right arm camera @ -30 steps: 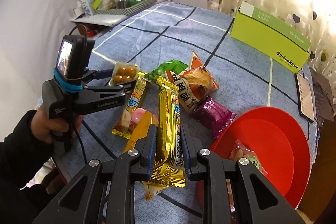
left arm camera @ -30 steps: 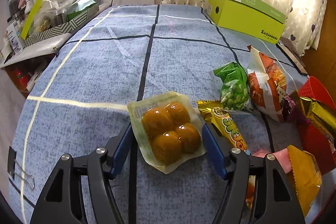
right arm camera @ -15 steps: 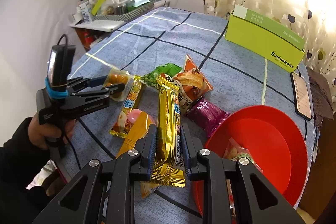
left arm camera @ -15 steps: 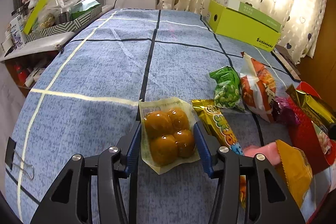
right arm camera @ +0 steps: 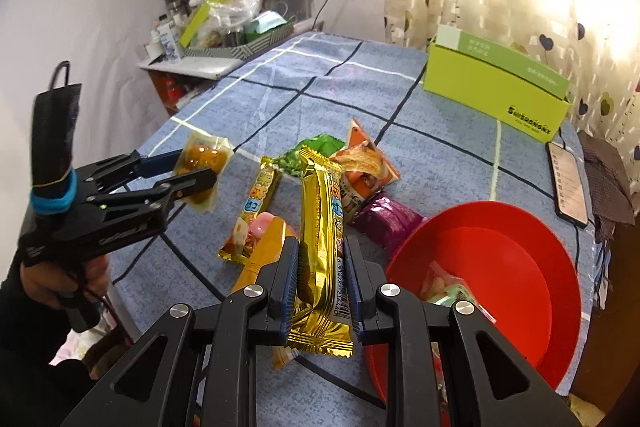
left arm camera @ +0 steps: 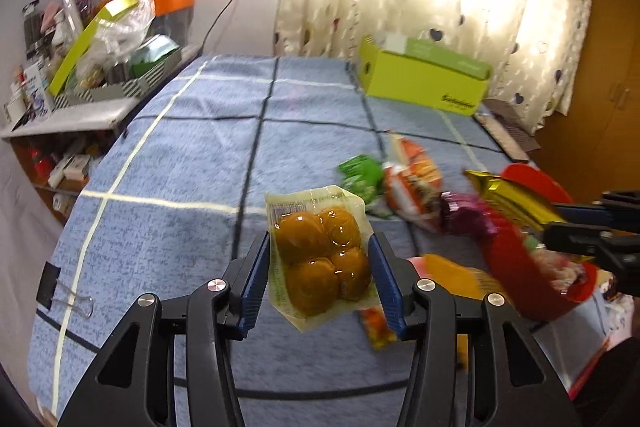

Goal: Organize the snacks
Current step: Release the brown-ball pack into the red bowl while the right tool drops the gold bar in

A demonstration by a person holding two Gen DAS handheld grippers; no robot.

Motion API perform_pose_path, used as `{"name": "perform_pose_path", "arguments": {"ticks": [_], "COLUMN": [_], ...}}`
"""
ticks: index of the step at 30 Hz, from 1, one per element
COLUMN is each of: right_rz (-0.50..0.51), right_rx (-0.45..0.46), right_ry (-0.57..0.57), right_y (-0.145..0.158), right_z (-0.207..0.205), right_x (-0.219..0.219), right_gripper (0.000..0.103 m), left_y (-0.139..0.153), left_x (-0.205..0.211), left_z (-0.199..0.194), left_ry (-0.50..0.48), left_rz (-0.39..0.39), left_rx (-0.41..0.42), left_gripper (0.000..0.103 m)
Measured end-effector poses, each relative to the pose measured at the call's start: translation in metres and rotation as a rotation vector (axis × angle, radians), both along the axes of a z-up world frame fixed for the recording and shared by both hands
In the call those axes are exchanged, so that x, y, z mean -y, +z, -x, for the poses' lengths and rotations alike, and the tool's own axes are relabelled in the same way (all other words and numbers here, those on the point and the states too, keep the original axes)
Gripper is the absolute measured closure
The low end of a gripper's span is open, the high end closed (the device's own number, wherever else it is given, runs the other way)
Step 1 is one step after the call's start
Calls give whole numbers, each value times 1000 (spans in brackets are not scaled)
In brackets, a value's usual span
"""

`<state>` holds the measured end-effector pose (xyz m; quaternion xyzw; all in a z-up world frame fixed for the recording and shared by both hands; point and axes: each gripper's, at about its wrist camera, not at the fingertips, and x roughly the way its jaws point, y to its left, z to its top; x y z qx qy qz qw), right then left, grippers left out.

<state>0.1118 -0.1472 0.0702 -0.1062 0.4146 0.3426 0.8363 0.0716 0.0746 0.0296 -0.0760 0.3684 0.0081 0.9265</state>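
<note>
A clear pack of four brown glazed balls (left arm camera: 316, 247) hangs above the blue checked tablecloth (left arm camera: 180, 163), and my left gripper (left arm camera: 319, 267) is shut on its sides. The right wrist view shows the same pack (right arm camera: 202, 157) raised at the left. My right gripper (right arm camera: 320, 255) is shut on a long gold snack bar (right arm camera: 320, 211), held upright over the snack pile beside the red bowl (right arm camera: 500, 267). A few small packets lie in the bowl.
On the cloth lie a green pack (right arm camera: 316, 147), an orange pack (right arm camera: 364, 167), a purple pack (right arm camera: 384, 219), a yellow bar (right arm camera: 256, 203) and an orange-yellow pack (right arm camera: 268, 251). A lime box (right arm camera: 496, 87) stands at the back, a phone (right arm camera: 568, 183) at the right edge, a binder clip (left arm camera: 64, 291) front left.
My left gripper closed on the pack of brown balls and lifted it off the cloth. The right gripper rose a little with the gold bar still in it.
</note>
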Motion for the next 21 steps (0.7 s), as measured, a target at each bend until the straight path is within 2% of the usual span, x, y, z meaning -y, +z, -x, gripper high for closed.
{"name": "perform_pose_path", "arguments": {"ticks": [7,21], "right_rz": [-12,-25], "right_rx": [14,25], "right_ry": [-56,-125], "right_y": [2,2], "right_z": [7,3], "right_x": [26,62], "right_gripper": [83,83], "left_y": [16,28], "left_x": [37,93], "left_z": [6,-2], "left_ry": [-81,-197], "left_rz": [12,16], "left_rx": [23,34], "left_gripper": [53,53]}}
